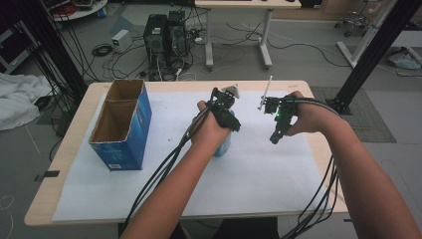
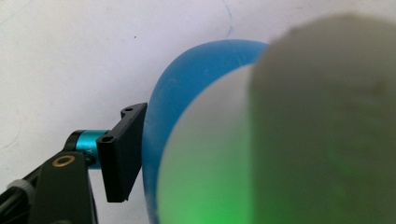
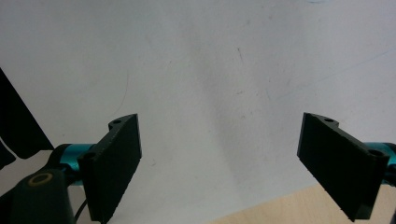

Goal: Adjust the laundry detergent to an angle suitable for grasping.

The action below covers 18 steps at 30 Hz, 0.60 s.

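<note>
the left claw (image 1: 222, 130) points down over a blue bottle (image 2: 187, 93) with a pale cap (image 2: 289, 140). in the left gripper view one black pad (image 2: 122, 154) lies against the bottle's side; the other is hidden behind the cap, so it looks clamped on the bottle. the bottle stands on the white sheet (image 1: 259, 174), partly under the hand. off to that claw's right, well apart, the right claw (image 3: 219, 168) hovers with its jaws wide apart and only sheet between them. farther off to the left claw's left stands a blue box (image 1: 130, 130), open on top. judging by this, the grab looks done; lifting and placing the bottle, maybe into the box, remains.
</note>
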{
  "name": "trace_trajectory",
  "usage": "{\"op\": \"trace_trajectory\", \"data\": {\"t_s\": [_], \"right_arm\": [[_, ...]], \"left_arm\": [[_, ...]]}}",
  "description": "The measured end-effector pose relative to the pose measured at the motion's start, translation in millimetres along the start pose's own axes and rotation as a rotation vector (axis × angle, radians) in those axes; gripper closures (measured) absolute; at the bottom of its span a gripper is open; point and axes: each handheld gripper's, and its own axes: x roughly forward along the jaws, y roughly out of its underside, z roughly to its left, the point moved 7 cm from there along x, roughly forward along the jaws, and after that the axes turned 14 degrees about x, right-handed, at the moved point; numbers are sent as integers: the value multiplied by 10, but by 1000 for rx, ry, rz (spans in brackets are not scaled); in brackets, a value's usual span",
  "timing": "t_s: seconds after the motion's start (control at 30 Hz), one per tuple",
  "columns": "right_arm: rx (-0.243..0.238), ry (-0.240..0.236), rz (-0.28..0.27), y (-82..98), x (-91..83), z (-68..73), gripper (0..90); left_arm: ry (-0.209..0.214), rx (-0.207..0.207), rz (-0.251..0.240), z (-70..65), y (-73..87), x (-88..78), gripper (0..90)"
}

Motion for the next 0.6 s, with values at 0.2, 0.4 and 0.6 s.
{"op": "trace_trajectory", "data": {"t_s": [0.2,0.4,0.6], "right_arm": [[4,1,0,-1,2,-12,128],[0,2,2,-6,12,-11,129],[-16,11,3,-9,10,-28,129]], "left_arm": [[11,10,6,-19,4,-4,289],[16,4,4,2,10,-15,332],[26,10,7,-5,12,-5,366]]}}
